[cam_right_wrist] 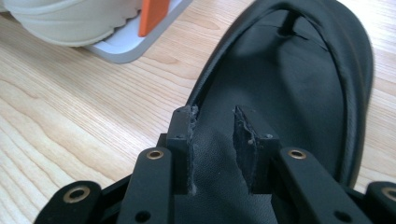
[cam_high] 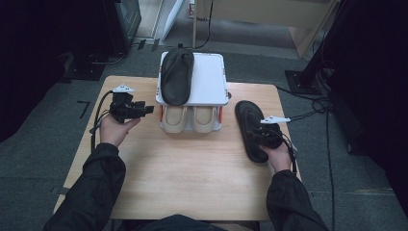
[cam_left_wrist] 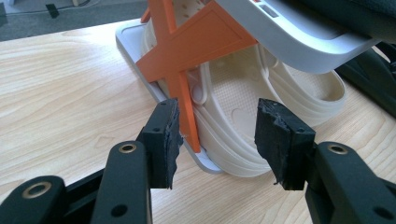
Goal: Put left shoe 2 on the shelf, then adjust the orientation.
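Black flip-flop (cam_high: 250,129) pinched by the right gripper (cam_high: 269,135), to the right of the white shoe rack (cam_high: 211,79).

Jaws closed on the sandal's heel rim, toe end stretching away toward the rack. Lying flat on the wooden table (cam_high: 192,168), just beside the rack's right side. Left gripper (cam_high: 139,109) held open and empty, left of the rack, aimed at the cream shoes (cam_high: 188,118) on its lower shelf. Second black sandal (cam_high: 176,76) on the rack's top.

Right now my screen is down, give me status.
Left gripper open beside the rack. Right gripper shut on black sandal. Nothing in the way.
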`<state>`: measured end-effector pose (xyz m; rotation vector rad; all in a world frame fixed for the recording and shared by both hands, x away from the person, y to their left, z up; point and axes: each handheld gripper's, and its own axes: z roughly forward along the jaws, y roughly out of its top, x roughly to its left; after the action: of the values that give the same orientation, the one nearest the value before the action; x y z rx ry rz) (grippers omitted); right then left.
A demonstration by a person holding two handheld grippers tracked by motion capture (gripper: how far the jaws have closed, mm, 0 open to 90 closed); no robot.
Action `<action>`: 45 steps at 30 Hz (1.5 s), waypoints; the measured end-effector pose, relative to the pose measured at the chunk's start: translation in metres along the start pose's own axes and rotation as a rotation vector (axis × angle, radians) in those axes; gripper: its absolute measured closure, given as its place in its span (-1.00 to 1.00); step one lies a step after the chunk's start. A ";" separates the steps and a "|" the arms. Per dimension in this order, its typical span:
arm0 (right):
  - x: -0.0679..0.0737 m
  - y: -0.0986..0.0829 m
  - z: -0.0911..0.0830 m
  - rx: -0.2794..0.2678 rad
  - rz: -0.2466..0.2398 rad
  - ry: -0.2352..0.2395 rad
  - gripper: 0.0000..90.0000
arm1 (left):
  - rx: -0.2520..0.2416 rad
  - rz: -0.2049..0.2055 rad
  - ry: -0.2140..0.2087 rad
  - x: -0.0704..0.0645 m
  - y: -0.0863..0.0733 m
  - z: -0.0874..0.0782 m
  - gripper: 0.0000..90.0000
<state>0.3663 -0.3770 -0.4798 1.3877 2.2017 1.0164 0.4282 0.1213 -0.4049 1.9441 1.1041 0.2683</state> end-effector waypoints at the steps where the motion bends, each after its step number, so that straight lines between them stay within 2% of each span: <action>1: 0.001 0.000 0.001 -0.002 -0.005 0.003 0.51 | 0.000 0.001 0.001 0.000 0.000 0.000 0.12; 6: 0.008 0.003 0.004 -0.004 0.001 0.025 0.48 | 0.002 0.006 -0.005 -0.001 -0.001 0.000 0.12; 12: 0.007 0.003 0.007 -0.010 0.032 0.051 0.43 | 0.003 -0.007 -0.003 0.002 -0.002 0.001 0.11; 18: 0.000 0.004 0.000 -0.025 0.046 0.030 0.41 | 0.005 -0.009 -0.009 0.003 -0.003 0.000 0.11; 29: -0.018 0.009 -0.023 -0.122 0.057 -0.037 0.21 | 0.017 -0.016 -0.018 0.004 -0.006 0.002 0.11; 32: -0.025 0.006 -0.020 -0.111 0.080 -0.052 0.15 | 0.024 -0.013 -0.019 0.005 -0.007 0.003 0.11; 36: -0.030 0.003 -0.014 -0.085 0.105 -0.049 0.12 | 0.023 -0.019 -0.024 0.005 -0.008 0.004 0.11; 41: -0.032 0.001 -0.008 -0.086 0.114 -0.061 0.11 | 0.030 -0.014 -0.033 0.005 -0.009 0.006 0.11; 45: -0.037 -0.002 -0.001 -0.055 0.127 -0.072 0.12 | 0.037 -0.019 -0.039 0.005 -0.011 0.008 0.11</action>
<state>0.3818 -0.4109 -0.4837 1.5313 2.0408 1.0454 0.4290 0.1230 -0.4189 1.9627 1.1084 0.1996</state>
